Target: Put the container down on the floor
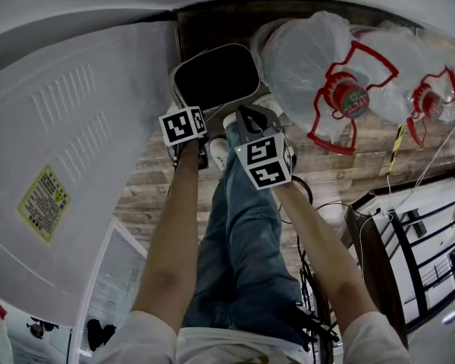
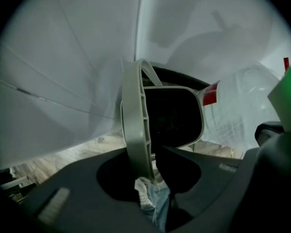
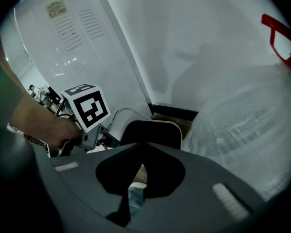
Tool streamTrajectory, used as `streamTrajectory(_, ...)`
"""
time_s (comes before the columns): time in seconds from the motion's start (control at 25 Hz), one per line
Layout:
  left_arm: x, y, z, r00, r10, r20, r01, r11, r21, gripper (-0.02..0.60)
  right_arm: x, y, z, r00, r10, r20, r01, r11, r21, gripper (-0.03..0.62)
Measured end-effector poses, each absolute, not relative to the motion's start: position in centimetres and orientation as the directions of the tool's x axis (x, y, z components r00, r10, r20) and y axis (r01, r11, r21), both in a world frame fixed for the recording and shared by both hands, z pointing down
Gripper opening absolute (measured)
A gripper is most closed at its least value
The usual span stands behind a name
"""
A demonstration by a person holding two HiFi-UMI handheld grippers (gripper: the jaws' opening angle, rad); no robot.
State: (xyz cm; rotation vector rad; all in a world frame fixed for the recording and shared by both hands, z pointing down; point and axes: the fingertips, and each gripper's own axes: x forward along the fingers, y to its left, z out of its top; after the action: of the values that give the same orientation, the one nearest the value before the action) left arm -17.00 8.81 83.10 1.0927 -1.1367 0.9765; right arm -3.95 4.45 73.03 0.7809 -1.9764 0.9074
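Note:
The container [image 1: 216, 74] is a pale grey bin with a dark inside, held above the wooden floor [image 1: 145, 179] with its open mouth facing me. My left gripper [image 1: 182, 106] is shut on its lower left rim. In the left gripper view that rim [image 2: 136, 125] stands edge-on between the jaws of the left gripper [image 2: 148, 171]. My right gripper [image 1: 246, 117] hangs just below the bin's lower right corner. In the right gripper view, the right gripper [image 3: 138, 171] is shut with nothing in it, and the container [image 3: 150, 132] lies beyond its tips.
A large white appliance [image 1: 61, 150] with a yellow label fills the left. Big water bottles [image 1: 341, 89] wrapped in plastic, with red handles, lie on the floor to the right of the bin. A black rack [image 1: 417, 249] stands at lower right. My legs in jeans [image 1: 243, 226] are below the grippers.

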Motion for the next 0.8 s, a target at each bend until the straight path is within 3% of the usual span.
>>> streamTrajectory(0.48, -18.5, 11.1, 84.1, 0.124, 0.131, 0.984, -0.967, 0.239, 0.09, 0.234, -4.0, 4.4, 73.1, -0.482, -0.184, 0.857, -0.776, 0.544, -0.319, 0.026)
streamTrajectory(0.8, -19.7, 11.6, 84.3, 0.111, 0.123, 0.986, -0.962, 0.264, 0.075, 0.245, -4.2, 4.5, 73.3, -0.483, -0.185, 0.856, -0.77, 0.555, -0.315, 0.026)
